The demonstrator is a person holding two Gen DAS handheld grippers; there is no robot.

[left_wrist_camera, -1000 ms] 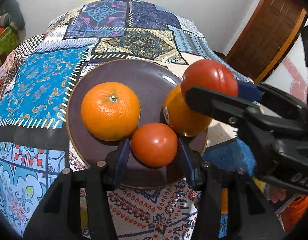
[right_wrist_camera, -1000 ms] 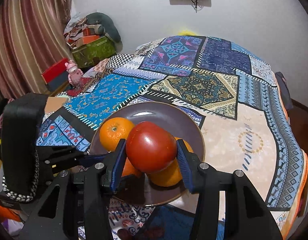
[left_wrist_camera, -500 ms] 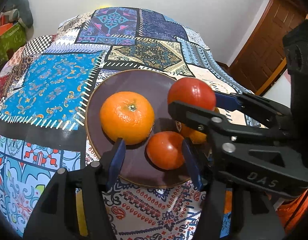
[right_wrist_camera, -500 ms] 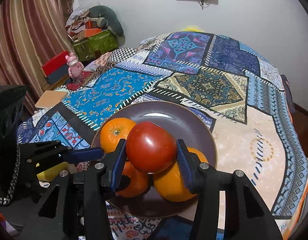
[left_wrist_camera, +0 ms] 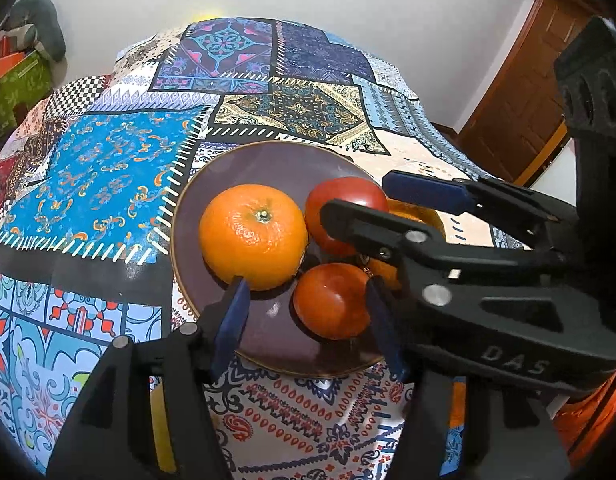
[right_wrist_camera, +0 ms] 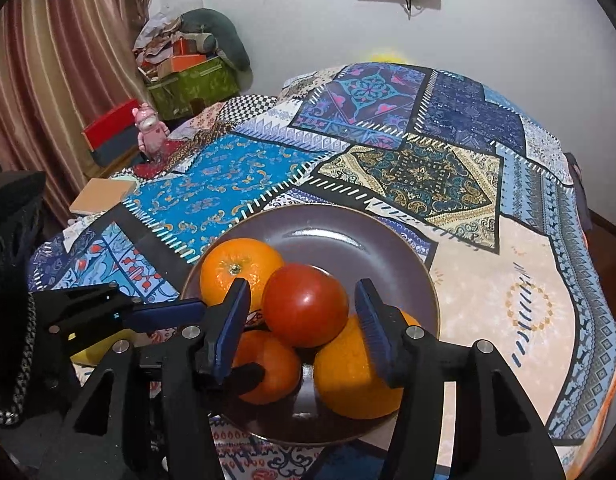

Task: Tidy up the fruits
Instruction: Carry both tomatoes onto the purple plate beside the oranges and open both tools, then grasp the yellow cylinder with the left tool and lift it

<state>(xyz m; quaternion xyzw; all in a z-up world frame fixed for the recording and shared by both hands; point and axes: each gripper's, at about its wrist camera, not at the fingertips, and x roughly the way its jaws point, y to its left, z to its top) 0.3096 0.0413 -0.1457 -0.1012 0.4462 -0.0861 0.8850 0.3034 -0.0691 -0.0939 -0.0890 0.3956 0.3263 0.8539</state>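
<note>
Nearest, the left tool (left_wrist_camera: 304, 320) stands released, its jaws either side of a small tomato (left_wrist_camera: 332, 300) without touching, on the plate (right_wrist_camera: 328, 224) near the bed's front edge. Behind it, the right tool (right_wrist_camera: 302, 312) looks released around a red tomato (right_wrist_camera: 306, 304) resting atop two oranges (right_wrist_camera: 238, 268) (right_wrist_camera: 356, 376). All four visible fruits sit on the plate; judging by that, little remains.

The room is evenly and rather brightly lit from above, casting only soft, short shadows under the fruit. Small white glints sit on the red tomato (right_wrist_camera: 305, 305) and on the purple plate (right_wrist_camera: 328, 236) (its glaze mirrors the lamp). Both fisheye views bend the patchwork cloth (left_wrist_camera: 108, 168) into a dome, with black vignetted corners. Focus is sharp mid-frame, softer at the rims.
</note>
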